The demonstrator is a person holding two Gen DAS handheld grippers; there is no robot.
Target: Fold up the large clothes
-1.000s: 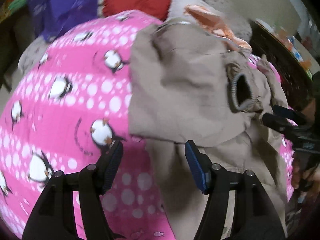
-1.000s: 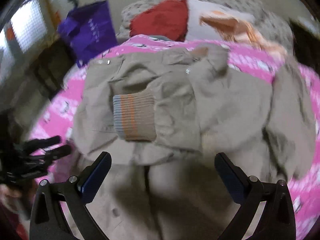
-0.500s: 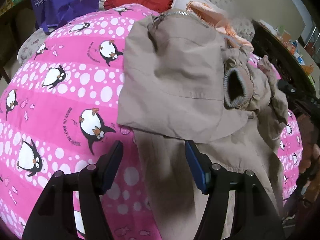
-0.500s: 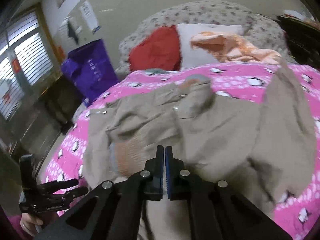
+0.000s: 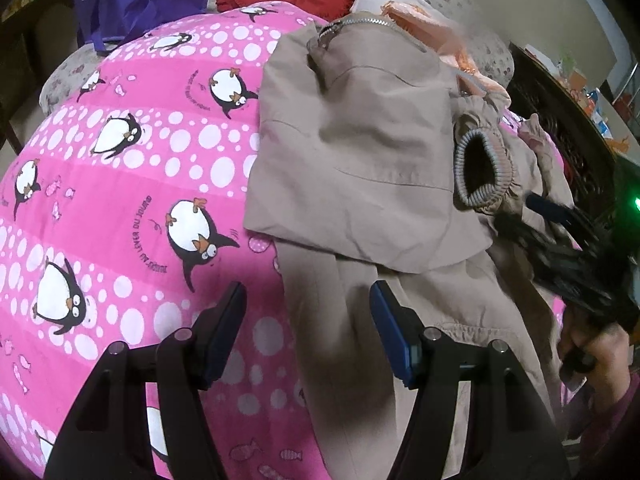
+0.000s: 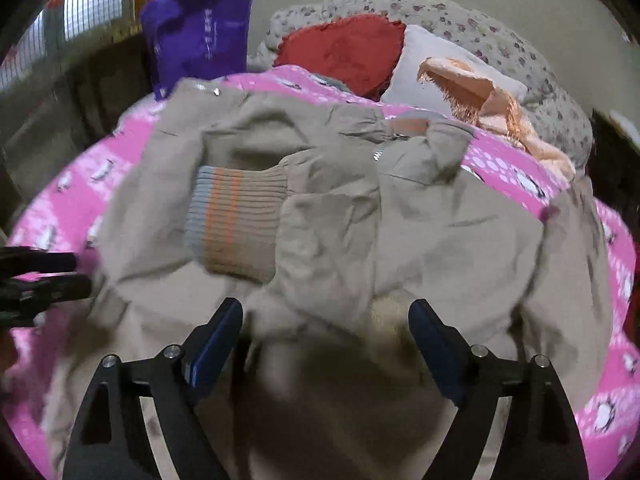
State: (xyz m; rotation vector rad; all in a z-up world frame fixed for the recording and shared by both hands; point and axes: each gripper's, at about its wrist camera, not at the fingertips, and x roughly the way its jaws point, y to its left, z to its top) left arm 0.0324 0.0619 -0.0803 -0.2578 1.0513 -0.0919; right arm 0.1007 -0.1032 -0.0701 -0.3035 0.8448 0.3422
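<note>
A beige zip jacket (image 5: 360, 152) lies partly folded on a pink penguin-print bedspread (image 5: 120, 168). One sleeve is folded across the body, its ribbed striped cuff (image 6: 236, 220) lying on top; the cuff opening also shows in the left wrist view (image 5: 480, 172). My left gripper (image 5: 306, 320) is open and empty, hovering over the jacket's left edge. My right gripper (image 6: 324, 336) is open and empty above the jacket's lower middle. The right gripper shows blurred in the left wrist view (image 5: 560, 224); the left gripper shows at the right wrist view's left edge (image 6: 40, 276).
At the bed's head lie a red heart-shaped cushion (image 6: 344, 52), a white pillow with an orange fringed cloth (image 6: 472, 92) and a floral cover (image 6: 520, 52). A purple bag (image 6: 200, 28) stands at the left. A dark cabinet (image 5: 560, 128) stands on the right.
My right gripper, shut and raised half a second ago, has opened and dropped low over the jacket. My left gripper stays open and has barely moved.
</note>
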